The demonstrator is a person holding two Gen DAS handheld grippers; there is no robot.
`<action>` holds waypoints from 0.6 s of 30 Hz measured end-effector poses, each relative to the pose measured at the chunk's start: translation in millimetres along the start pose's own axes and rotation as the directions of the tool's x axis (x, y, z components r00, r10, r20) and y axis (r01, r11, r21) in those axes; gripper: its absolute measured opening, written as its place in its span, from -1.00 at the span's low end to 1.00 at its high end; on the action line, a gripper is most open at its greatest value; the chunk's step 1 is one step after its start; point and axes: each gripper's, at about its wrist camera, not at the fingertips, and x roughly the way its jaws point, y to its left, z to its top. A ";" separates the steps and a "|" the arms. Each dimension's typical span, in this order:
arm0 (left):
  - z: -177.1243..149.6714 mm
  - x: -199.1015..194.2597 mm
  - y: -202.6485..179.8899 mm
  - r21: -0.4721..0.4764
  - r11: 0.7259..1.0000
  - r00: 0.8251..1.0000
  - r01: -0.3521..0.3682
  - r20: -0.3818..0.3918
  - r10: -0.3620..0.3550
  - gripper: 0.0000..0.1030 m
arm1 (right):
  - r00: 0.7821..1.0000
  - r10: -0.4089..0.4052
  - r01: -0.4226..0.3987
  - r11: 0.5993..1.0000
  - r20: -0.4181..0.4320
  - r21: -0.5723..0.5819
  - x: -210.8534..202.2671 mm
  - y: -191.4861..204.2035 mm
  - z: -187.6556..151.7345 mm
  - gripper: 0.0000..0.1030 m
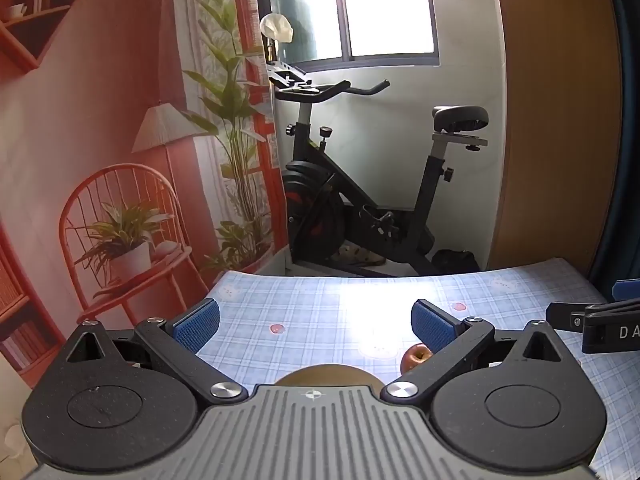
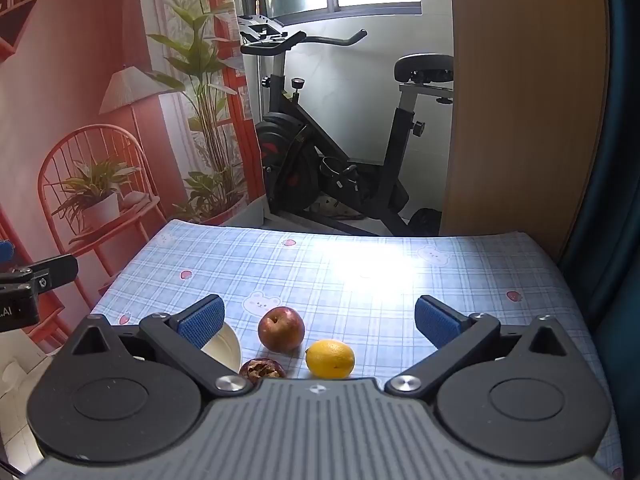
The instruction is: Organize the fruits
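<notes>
In the right wrist view a red apple (image 2: 281, 328), a yellow lemon (image 2: 330, 359) and a dark wrinkled fruit (image 2: 262, 369) lie close together on the blue checked tablecloth (image 2: 360, 272). A white plate (image 2: 225, 347) shows partly behind the left finger. My right gripper (image 2: 318, 322) hangs open above and just behind these fruits, holding nothing. In the left wrist view my left gripper (image 1: 316, 326) is open and empty too. The red apple (image 1: 416, 357) peeks out beside its right finger, and a brownish round rim (image 1: 326, 374) shows just past the gripper body.
An exercise bike (image 2: 340, 152) stands beyond the table's far edge, under a window. A printed red backdrop (image 2: 100, 120) hangs on the left and a wooden panel (image 2: 520, 100) stands on the right. The other gripper shows at the frame edge in each view.
</notes>
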 end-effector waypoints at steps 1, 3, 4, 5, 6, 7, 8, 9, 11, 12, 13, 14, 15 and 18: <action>0.3 0.4 0.7 -0.006 1.000 1.000 0.004 -0.002 -0.004 1.00 | 1.000 -0.001 0.001 1.000 -0.003 0.000 0.1 0.1 0.0 1.00; 0.7 1.6 2.2 -0.011 1.000 1.000 0.012 -0.004 -0.012 1.00 | 1.000 -0.001 0.001 1.000 -0.004 0.000 -0.1 0.2 -0.1 1.00; -0.5 -0.5 3.3 -0.005 1.000 1.000 -0.001 0.014 0.001 1.00 | 1.000 -0.001 0.001 1.000 -0.004 -0.001 -0.3 0.2 -0.1 1.00; -0.1 -0.1 2.7 -0.005 1.000 1.000 -0.003 0.011 0.004 1.00 | 1.000 -0.001 0.001 1.000 -0.004 -0.002 -0.6 0.2 0.1 1.00; -0.3 0.4 1.5 -0.005 1.000 1.000 -0.004 0.011 0.004 1.00 | 1.000 -0.003 0.003 1.000 -0.002 -0.001 0.0 0.4 -0.4 1.00; 0.2 0.6 1.0 -0.003 1.000 1.000 -0.003 0.012 0.003 1.00 | 1.000 -0.004 0.004 1.000 -0.001 -0.002 -0.2 0.4 -0.5 1.00; 0.3 0.7 1.3 -0.001 1.000 1.000 -0.002 0.014 0.002 1.00 | 1.000 -0.004 0.004 1.000 -0.001 -0.002 -0.5 0.3 -0.6 1.00; 0.0 -0.6 0.4 0.002 1.000 1.000 -0.001 0.015 0.001 1.00 | 1.000 -0.003 0.003 1.000 -0.001 -0.001 0.6 0.0 -1.2 1.00; 0.1 -0.3 0.3 0.005 1.000 1.000 0.004 0.017 -0.004 1.00 | 1.000 -0.003 0.003 1.000 0.001 -0.002 -1.0 3.5 3.4 1.00; -0.1 0.2 0.1 0.005 1.000 1.000 0.006 0.017 -0.006 1.00 | 1.000 -0.003 0.003 1.000 0.004 -0.002 -1.4 3.7 3.9 1.00; -1.2 -0.9 1.0 0.007 1.000 1.000 0.010 0.020 -0.011 1.00 | 1.000 -0.003 0.003 1.000 0.006 -0.002 -1.6 3.8 4.6 1.00; -1.4 -1.1 1.5 0.007 1.000 1.000 0.013 0.022 -0.013 1.00 | 1.000 -0.003 0.003 1.000 0.008 -0.001 -1.5 3.9 5.3 1.00; -1.4 -1.0 1.7 0.007 1.000 1.000 0.015 0.023 -0.015 1.00 | 1.000 -0.003 0.003 1.000 0.008 -0.002 -4.5 -0.7 3.0 1.00; -2.6 -2.1 2.3 0.010 1.000 0.999 0.020 0.031 -0.020 0.99 | 1.000 -0.008 0.008 1.000 0.016 -0.008 -5.5 -0.2 0.4 1.00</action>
